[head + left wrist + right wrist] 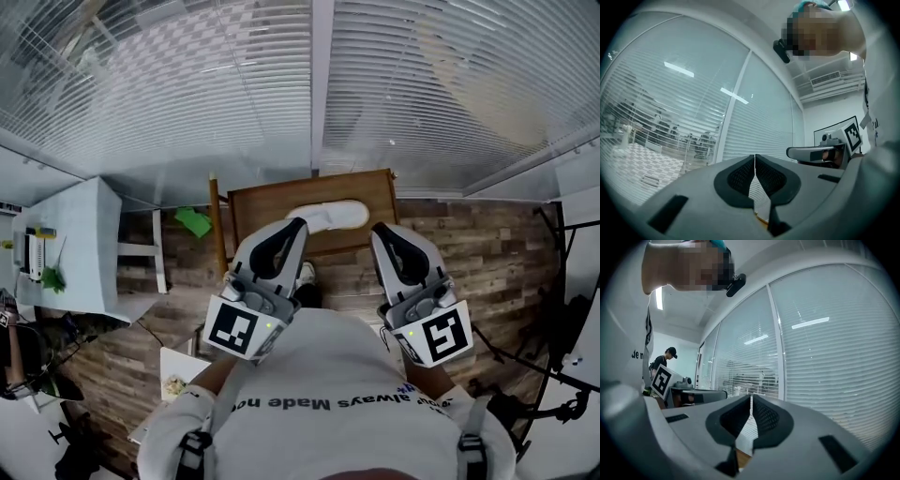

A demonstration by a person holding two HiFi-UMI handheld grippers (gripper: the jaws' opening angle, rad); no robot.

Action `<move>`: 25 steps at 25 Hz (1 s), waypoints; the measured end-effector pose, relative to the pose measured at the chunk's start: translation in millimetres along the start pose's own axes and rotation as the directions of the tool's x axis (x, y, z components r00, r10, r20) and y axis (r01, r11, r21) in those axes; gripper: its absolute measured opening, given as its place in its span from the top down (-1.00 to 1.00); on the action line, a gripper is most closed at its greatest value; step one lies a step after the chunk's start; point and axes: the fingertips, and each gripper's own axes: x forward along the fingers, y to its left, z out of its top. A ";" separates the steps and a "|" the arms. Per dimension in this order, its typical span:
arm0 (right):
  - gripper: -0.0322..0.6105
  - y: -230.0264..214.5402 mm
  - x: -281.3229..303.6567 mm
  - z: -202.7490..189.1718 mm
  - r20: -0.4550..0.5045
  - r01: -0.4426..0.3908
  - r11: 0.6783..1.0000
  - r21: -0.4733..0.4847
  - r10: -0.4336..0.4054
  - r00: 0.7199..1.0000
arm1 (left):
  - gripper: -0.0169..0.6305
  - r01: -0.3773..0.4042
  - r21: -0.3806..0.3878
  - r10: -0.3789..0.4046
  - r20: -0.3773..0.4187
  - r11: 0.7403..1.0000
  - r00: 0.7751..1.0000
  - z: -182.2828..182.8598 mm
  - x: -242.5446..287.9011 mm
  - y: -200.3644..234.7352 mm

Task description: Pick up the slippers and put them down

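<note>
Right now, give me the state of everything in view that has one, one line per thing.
left gripper: shut, nothing between the jaws.
right gripper: shut, nothing between the jaws.
white slipper: lying on the wooden table, not gripped.
window blinds: lowered over the glass.

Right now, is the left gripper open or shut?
Shut, empty: the left gripper has its tips touching, nothing between them.
</note>
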 end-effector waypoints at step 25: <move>0.83 -26.2 51.7 1.1 -0.011 -0.018 0.999 -0.036 0.017 1.000 | 0.91 0.042 0.072 -0.039 -0.034 0.997 0.999 -4.1 38.3 36.3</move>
